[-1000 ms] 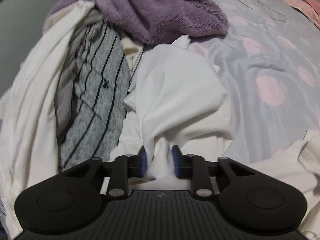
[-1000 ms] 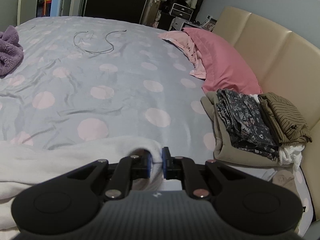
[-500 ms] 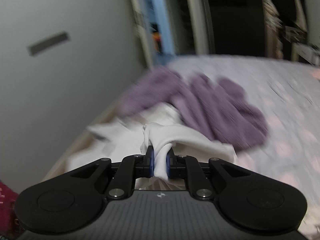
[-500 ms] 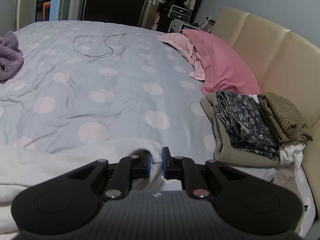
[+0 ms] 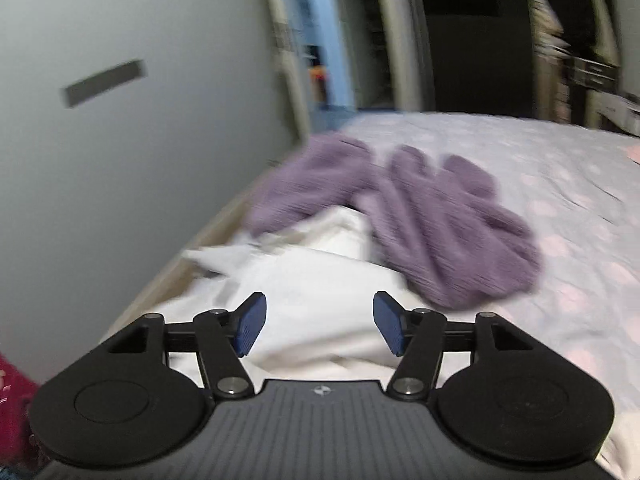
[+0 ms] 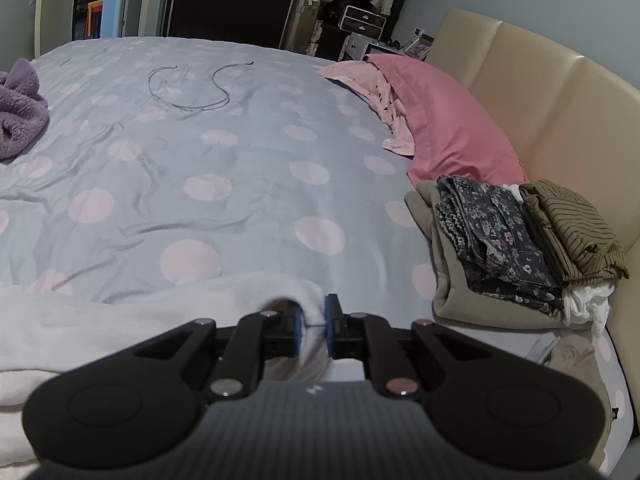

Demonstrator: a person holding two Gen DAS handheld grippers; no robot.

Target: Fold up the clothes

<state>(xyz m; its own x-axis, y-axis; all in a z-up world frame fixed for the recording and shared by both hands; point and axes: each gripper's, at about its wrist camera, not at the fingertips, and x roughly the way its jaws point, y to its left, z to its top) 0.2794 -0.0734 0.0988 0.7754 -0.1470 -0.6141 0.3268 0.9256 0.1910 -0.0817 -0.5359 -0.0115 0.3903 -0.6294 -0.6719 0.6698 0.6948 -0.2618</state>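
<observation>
A white garment (image 5: 316, 292) lies bunched on the bed at the left edge, and my left gripper (image 5: 318, 328) hovers just above it, open wide and empty. The same white garment (image 6: 132, 320) stretches across the near bed in the right wrist view. My right gripper (image 6: 313, 330) is shut on a fold of it at its right end. A purple fleece garment (image 5: 424, 216) lies just beyond the white one; it also shows in the right wrist view (image 6: 20, 116).
A grey bedspread (image 6: 240, 168) with pink dots covers the bed. A stack of folded clothes (image 6: 512, 240) sits by the cream headboard (image 6: 552, 120), next to a pink pillow (image 6: 440, 120). A thin cord (image 6: 192, 92) lies farther back. A grey wall (image 5: 120, 160) stands left.
My left gripper lifted the white garment's fold, then opened and let it go; the cloth dropped back onto the bed. My right gripper kept its hold and barely moved.
</observation>
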